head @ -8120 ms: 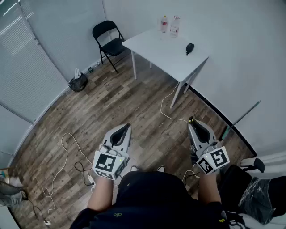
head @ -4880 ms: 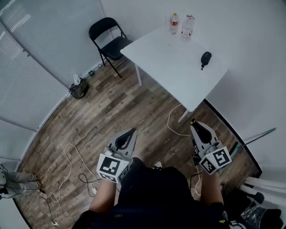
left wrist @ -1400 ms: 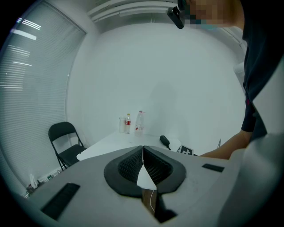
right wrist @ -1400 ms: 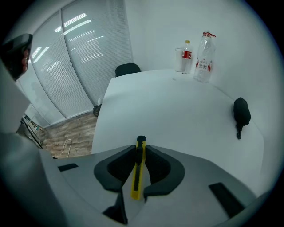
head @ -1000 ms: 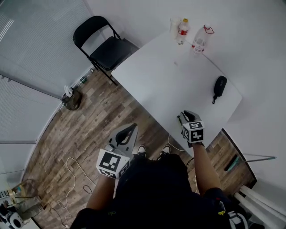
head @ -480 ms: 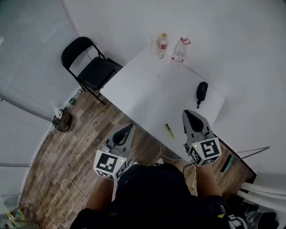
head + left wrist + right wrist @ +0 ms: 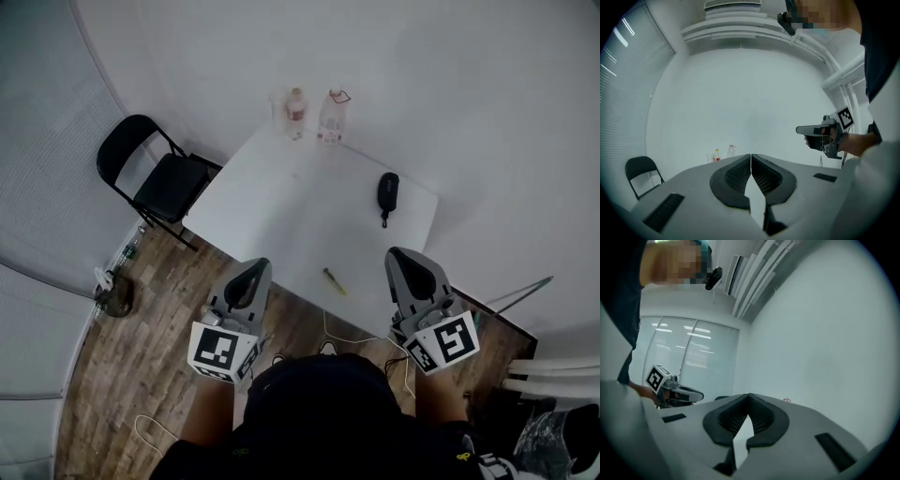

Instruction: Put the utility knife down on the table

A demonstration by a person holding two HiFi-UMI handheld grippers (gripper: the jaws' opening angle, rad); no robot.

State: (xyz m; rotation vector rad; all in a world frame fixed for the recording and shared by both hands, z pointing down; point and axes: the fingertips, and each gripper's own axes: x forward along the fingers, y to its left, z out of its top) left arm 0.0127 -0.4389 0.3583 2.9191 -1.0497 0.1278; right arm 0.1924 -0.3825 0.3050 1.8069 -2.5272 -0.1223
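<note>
The utility knife (image 7: 334, 281), slim and yellow-green, lies flat on the white table (image 7: 281, 206) near its front edge. No gripper touches it. My right gripper (image 7: 401, 253) hovers just right of the knife over the table's front right corner, jaws shut and empty. My left gripper (image 7: 258, 263) hangs at the table's front edge, left of the knife, also shut on nothing. In the left gripper view the jaws (image 7: 751, 155) meet with no gap, and the right gripper (image 7: 820, 134) shows at the right. In the right gripper view the jaws (image 7: 749, 395) are pressed together.
A black pouch (image 7: 387, 192) lies on the table's right side. Two bottles (image 7: 296, 111) (image 7: 332, 114) and a clear cup (image 7: 278, 107) stand at the far edge by the wall. A black folding chair (image 7: 155, 178) stands left of the table. A white cable (image 7: 342, 336) trails on the wooden floor.
The person walked up to the table. One second ago the right gripper reached over the table; the knife now lies there and the right gripper has drawn back, empty.
</note>
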